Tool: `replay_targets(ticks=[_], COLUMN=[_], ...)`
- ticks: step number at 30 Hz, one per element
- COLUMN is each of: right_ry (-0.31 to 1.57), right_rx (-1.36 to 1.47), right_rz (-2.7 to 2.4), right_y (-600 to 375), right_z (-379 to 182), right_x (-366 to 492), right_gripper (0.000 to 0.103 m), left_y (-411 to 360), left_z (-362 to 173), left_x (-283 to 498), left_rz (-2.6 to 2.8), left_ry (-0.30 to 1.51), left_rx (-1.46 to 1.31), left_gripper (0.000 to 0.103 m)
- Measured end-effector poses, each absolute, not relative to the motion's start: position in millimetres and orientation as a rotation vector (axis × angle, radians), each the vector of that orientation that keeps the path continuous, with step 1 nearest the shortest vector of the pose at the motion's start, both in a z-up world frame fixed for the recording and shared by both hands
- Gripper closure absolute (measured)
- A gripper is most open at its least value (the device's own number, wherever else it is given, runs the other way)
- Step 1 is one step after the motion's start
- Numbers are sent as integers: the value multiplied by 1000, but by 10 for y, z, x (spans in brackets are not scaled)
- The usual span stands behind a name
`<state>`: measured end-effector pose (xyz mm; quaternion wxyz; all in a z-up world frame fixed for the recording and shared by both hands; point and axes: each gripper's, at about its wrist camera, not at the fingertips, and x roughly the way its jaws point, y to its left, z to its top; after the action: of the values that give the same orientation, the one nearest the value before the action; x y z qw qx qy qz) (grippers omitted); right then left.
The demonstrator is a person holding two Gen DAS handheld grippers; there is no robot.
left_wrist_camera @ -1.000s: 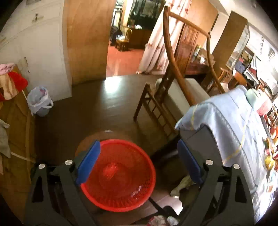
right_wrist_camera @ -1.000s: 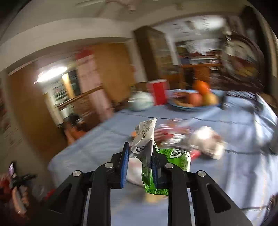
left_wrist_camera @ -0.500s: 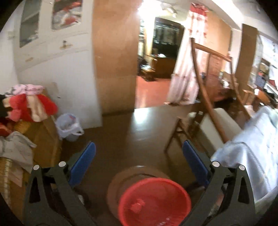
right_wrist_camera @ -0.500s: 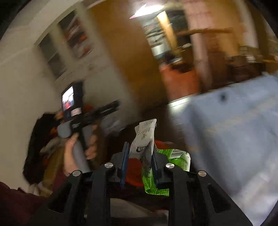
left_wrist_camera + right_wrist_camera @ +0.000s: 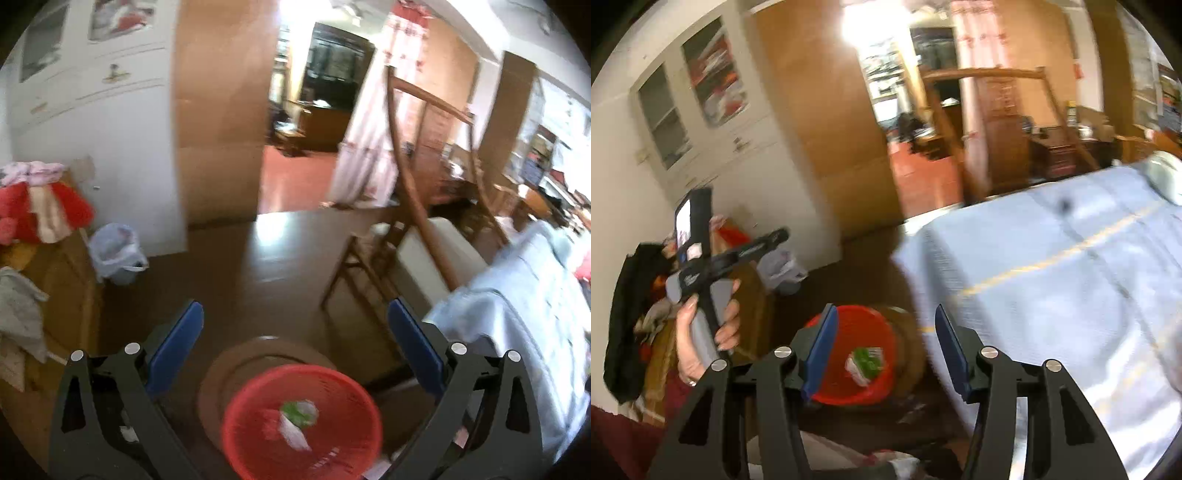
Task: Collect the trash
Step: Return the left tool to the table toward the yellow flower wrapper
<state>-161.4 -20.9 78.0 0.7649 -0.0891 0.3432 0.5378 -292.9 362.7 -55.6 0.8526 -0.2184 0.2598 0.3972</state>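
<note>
Opening right tongs (image 5: pixel 884 350): jaws spreading, nothing between them.
Left tongs (image 5: pixel 295 343): wide, empty.
Green snack wrapper (image 5: pixel 866 361): lying inside the red basket (image 5: pixel 827 395) below.
Handling: likely light, crinkly, slippery film; pinch a flat edge.
Tabletop (image 5: pixel 1052 280): blue cloth, beside basket.
Lined bin (image 5: pixel 114 254): farther off, by the wall.

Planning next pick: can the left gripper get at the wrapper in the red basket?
Probably yes. The left gripper is open and empty above the red basket; the wrapper lies uncovered inside.
</note>
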Motion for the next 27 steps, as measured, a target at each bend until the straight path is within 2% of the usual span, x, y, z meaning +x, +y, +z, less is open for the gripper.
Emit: replay_targets(ticks=[7,17,27], right_ry=[630,553,545], right_rx=[-144,-25,131], right_rz=[973,634,386], right_y=[-1023,-2682,-3868], right_z=[1049,1084,667], right_x=[-1218,-474,166], right_gripper=[35,28,24], left_y=[3005,1979,718], left_z=[-512,-294,-246], left_x=[-2450,-1605,-598], left_rz=[618,387,135], left_ry=[621,675,725], left_rx=[-393,-234,-22], left_gripper=[7,7,7])
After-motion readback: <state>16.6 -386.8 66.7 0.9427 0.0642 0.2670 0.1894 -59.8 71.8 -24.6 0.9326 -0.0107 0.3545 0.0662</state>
